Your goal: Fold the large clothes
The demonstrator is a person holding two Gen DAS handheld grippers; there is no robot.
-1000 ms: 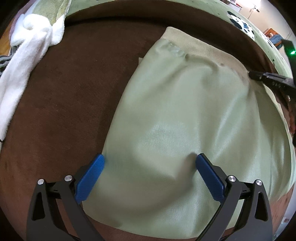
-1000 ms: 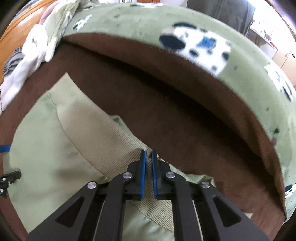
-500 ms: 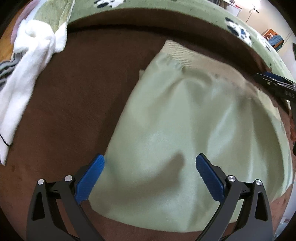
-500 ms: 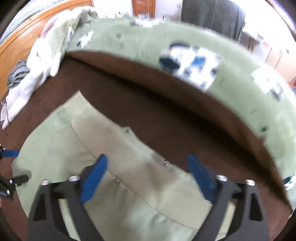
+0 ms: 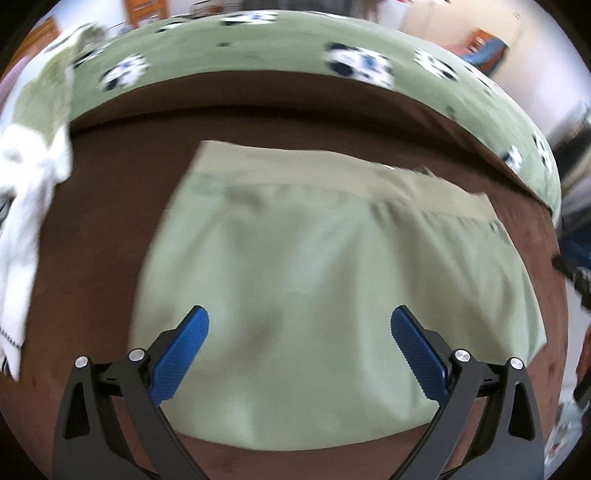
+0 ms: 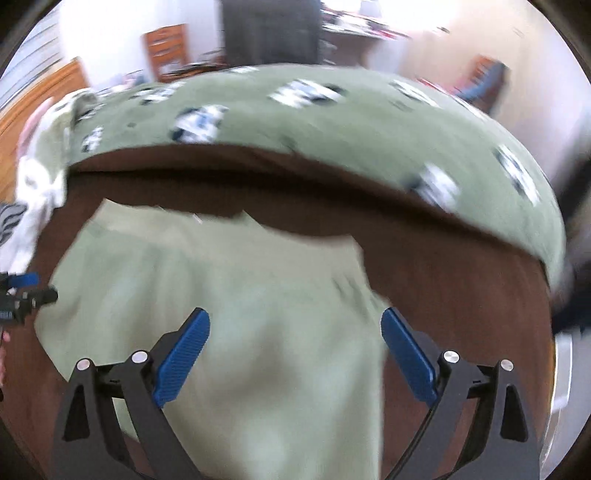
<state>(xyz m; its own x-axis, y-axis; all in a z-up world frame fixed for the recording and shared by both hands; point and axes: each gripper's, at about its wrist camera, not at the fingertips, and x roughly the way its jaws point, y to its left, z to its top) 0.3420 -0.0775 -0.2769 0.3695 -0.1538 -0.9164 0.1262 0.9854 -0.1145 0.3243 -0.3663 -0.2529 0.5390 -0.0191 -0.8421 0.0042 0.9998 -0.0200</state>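
A pale green garment (image 5: 314,266) lies folded flat on a brown blanket (image 5: 103,192), its ribbed band (image 5: 332,173) along the far edge. My left gripper (image 5: 298,312) hovers above the garment's near part, open, its blue pads (image 5: 184,350) holding nothing. In the right wrist view the same garment (image 6: 229,288) lies below my right gripper (image 6: 294,313). That gripper's jaws are opening wide, and nothing is pressed between them. The left gripper's tip (image 6: 22,291) shows at the left edge of the right wrist view. Both views are motion-blurred.
A green cover with panda prints (image 5: 258,44) lies folded back beyond the brown blanket. A heap of white and green laundry (image 5: 26,192) sits at the left. Wooden furniture (image 6: 166,48) and a dark chair (image 6: 269,33) stand behind the bed.
My right gripper let go of the ribbed band, opened wide, then rose and drew back. The left gripper also lifted away, staying open, so more of the garment shows.
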